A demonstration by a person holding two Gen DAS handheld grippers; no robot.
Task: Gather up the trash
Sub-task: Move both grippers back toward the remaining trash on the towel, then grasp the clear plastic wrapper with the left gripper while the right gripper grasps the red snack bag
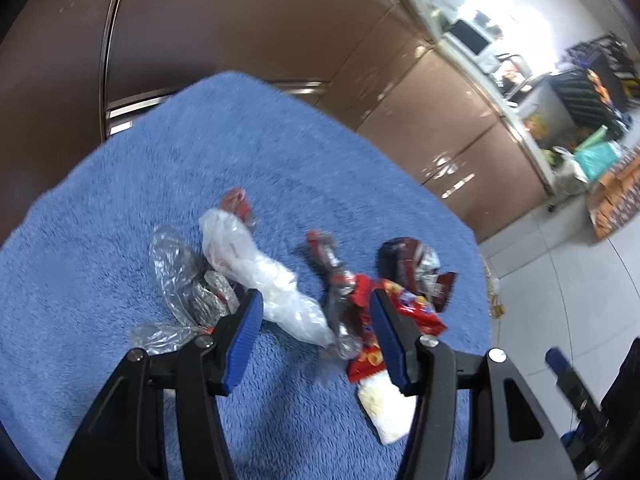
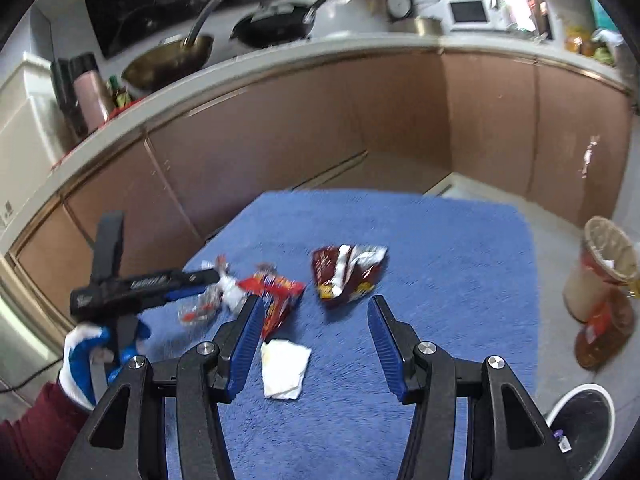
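Note:
Trash lies on a blue fleecy mat (image 1: 248, 152) (image 2: 440, 240). There is a white plastic bag (image 1: 248, 264), crumpled clear plastic (image 1: 176, 272) (image 2: 200, 308), a red-orange snack wrapper (image 1: 368, 304) (image 2: 276, 292), a dark red chip bag (image 1: 412, 264) (image 2: 348, 272) and a white napkin (image 1: 388, 408) (image 2: 284, 368). My left gripper (image 1: 316, 304) (image 2: 208, 280) hangs open over the end of the white bag and a silvery wrapper (image 1: 340, 312), its pads not pressing anything. My right gripper (image 2: 316, 304) is open above the mat between the red-orange wrapper and the chip bag, holding nothing.
A lined waste bin (image 2: 608, 264) stands on the tiled floor right of the mat, with a round white-rimmed object (image 2: 580, 416) nearer. Brown cabinet doors (image 2: 280, 140) and a counter with pans (image 2: 272, 24) run behind. A gloved hand (image 2: 88, 352) with a maroon sleeve holds the left gripper.

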